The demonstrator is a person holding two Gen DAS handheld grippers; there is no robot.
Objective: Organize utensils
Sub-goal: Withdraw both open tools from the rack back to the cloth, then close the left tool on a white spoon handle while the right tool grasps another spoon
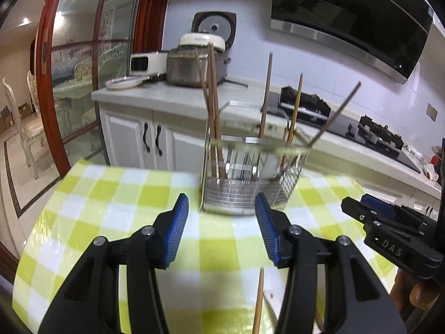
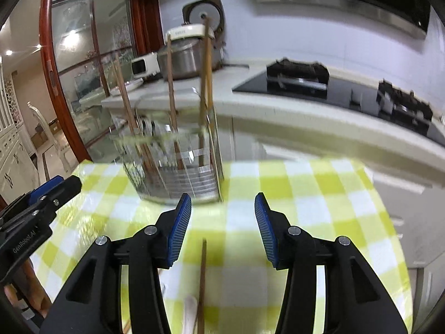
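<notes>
A metal utensil holder (image 1: 236,183) stands on the green-checked table (image 1: 111,194), with several wooden chopsticks (image 1: 212,105) upright in it. It also shows in the right wrist view (image 2: 178,172). My left gripper (image 1: 222,228) is open and empty, just in front of the holder. A loose chopstick (image 1: 259,300) lies on the table below it. My right gripper (image 2: 222,228) is open and empty, to the right of the holder. A chopstick (image 2: 202,284) and a pale spoon-like utensil (image 2: 190,314) lie between its fingers. The right gripper shows at the right of the left wrist view (image 1: 389,222).
A kitchen counter (image 1: 167,97) behind the table carries a rice cooker (image 1: 200,55), a plate (image 1: 125,83) and a gas hob (image 2: 333,86). White cabinets (image 1: 139,139) stand below it. A glass door with a red frame (image 1: 44,83) is at the left.
</notes>
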